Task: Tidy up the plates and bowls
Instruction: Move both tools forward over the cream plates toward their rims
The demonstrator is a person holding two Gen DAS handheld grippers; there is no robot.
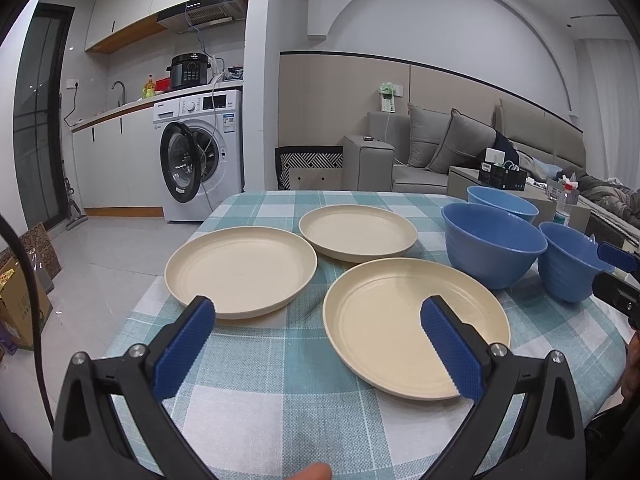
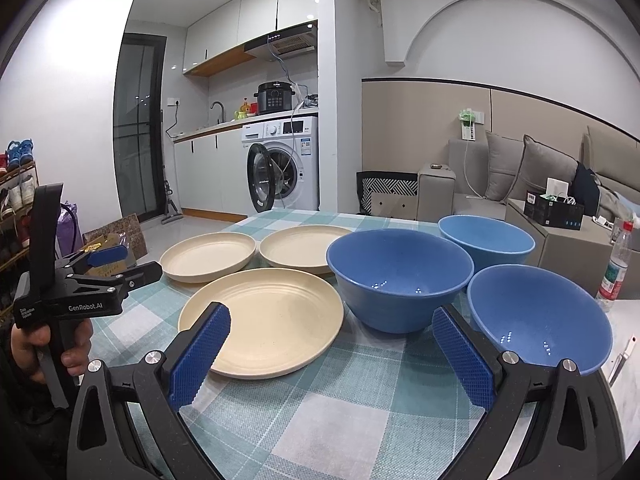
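Three cream plates lie apart on the checked tablecloth (image 1: 280,364): a near plate (image 1: 400,320) (image 2: 264,324), a left plate (image 1: 240,268) (image 2: 208,258) and a far plate (image 1: 356,232) (image 2: 300,248). Three blue bowls stand upright to their right: a middle bowl (image 1: 492,248) (image 2: 400,276), a far bowl (image 1: 502,202) (image 2: 486,238) and a near right bowl (image 1: 568,264) (image 2: 540,316). My left gripper (image 1: 318,308) (image 2: 120,260) is open and empty, above the table before the near plate. My right gripper (image 2: 330,316) (image 1: 616,268) is open and empty, before the middle bowl.
A plastic bottle (image 2: 616,264) stands at the table's right. A grey side table with black boxes (image 2: 556,208) and a sofa (image 1: 460,148) lie beyond. A washing machine (image 1: 200,152) with its door open stands at the back left. Cardboard boxes (image 1: 20,292) sit on the floor at left.
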